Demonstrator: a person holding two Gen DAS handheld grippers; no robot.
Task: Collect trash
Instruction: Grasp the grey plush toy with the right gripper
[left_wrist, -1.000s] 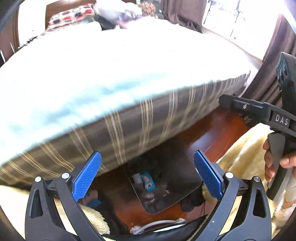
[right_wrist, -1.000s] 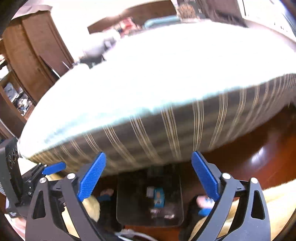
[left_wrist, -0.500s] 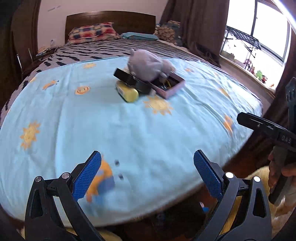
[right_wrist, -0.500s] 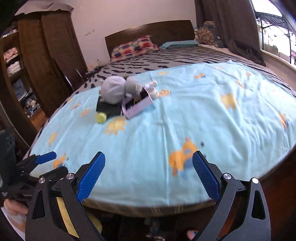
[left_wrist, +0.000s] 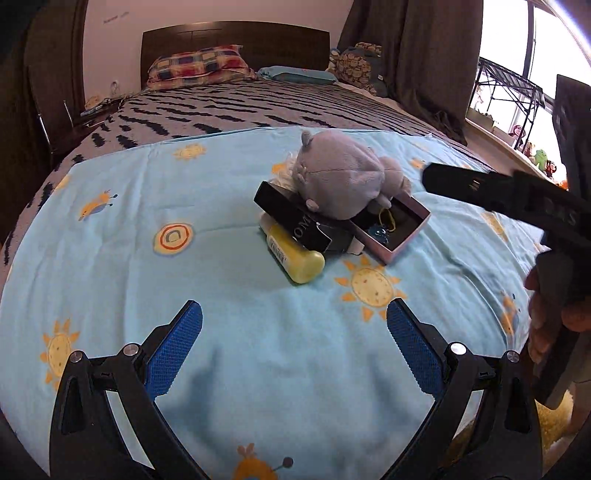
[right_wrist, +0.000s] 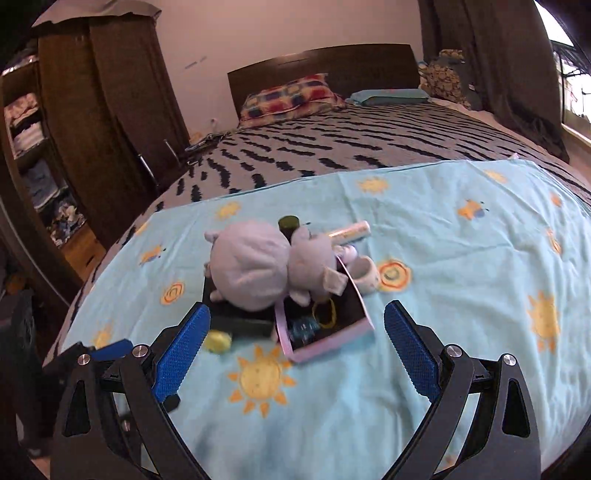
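Note:
A pile lies on the light blue sheet (left_wrist: 221, 258): a grey plush toy (left_wrist: 340, 179) on a black box (left_wrist: 295, 221), a yellow bottle (left_wrist: 295, 254) and an open pink box (left_wrist: 391, 225) holding small items. In the right wrist view I see the plush (right_wrist: 258, 269), the pink box (right_wrist: 325, 328), a cream tube (right_wrist: 349, 232), a tape roll (right_wrist: 367, 275) and a dark cap (right_wrist: 289, 222). My left gripper (left_wrist: 293, 350) is open and empty, short of the pile. My right gripper (right_wrist: 293, 354) is open and empty, just before the pink box.
The bed has a striped cover (right_wrist: 332, 147), pillows (left_wrist: 199, 66) and a dark headboard (left_wrist: 236, 40). A wooden wardrobe (right_wrist: 92, 129) stands left. Curtains (left_wrist: 417, 55) and a window (left_wrist: 517, 74) are right. The right gripper's body (left_wrist: 517, 199) shows in the left wrist view.
Both grippers rose from looking under the bed at the floor to above the mattress, then moved forward toward the pile. Both stayed open.

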